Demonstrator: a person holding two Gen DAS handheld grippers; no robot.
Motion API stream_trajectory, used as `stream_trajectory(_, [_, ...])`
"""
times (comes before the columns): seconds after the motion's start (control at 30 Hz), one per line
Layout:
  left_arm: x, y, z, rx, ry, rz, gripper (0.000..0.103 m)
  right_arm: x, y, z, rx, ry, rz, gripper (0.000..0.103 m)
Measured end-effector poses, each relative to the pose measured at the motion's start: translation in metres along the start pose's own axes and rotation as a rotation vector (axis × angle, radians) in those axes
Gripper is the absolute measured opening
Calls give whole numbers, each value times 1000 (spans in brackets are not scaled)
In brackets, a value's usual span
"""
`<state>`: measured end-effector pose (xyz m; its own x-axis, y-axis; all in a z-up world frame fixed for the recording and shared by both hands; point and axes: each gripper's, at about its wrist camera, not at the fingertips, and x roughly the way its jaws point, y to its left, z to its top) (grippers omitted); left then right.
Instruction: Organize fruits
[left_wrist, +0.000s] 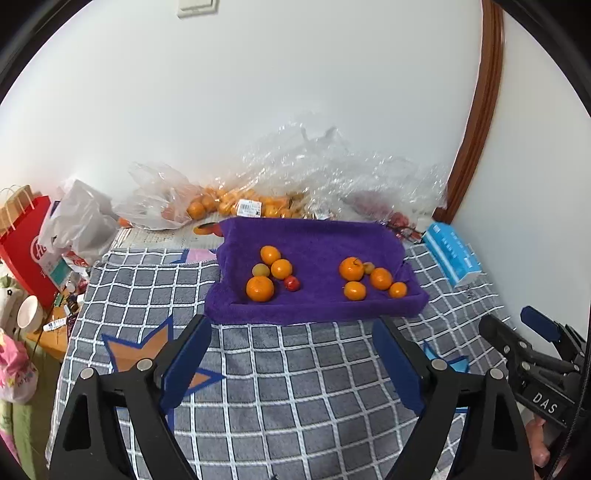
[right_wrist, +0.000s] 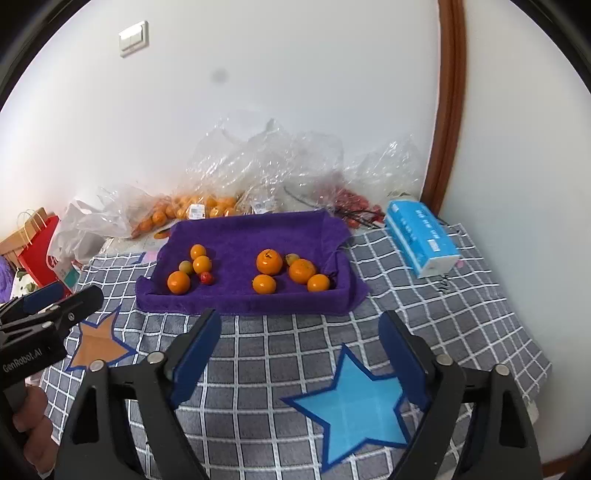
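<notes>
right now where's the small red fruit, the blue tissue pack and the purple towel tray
small red fruit (left_wrist: 291, 283): left wrist view, middle of its skin
blue tissue pack (right_wrist: 419, 230): right wrist view, its top face
purple towel tray (left_wrist: 317, 312): left wrist view, its front wall

oranges (left_wrist: 260, 288): 7 on towel | small yellow-green fruits (left_wrist: 260, 270): 2 | small red fruit (left_wrist: 291, 283): 1 | purple towel (left_wrist: 314, 240): 1 | tissue pack (left_wrist: 452, 254): 1

Purple towel (left_wrist: 314, 240), orange tangerines (left_wrist: 260, 288), grey blanket (left_wrist: 295, 369) with white grid, light-blue star (right_wrist: 354, 406)
</notes>
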<state>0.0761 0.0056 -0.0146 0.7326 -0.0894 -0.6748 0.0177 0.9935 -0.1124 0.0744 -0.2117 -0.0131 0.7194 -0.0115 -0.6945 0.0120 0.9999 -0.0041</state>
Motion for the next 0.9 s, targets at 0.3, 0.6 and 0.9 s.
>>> stream_trajectory(0.3, [-45, -13, -30, 11, -64, 11, 91, -47, -15, -24, 21, -46, -32, 101])
stream_trajectory(0.6, [-74, -16, -52, 16, -108, 30, 92, -73, -14, -47, 23, -75, -31, 101])
stream_trajectory(0.9, [-84, -19, -60, 25, -119, 35, 92, -87, -12, -56, 21, -93, -22, 101])
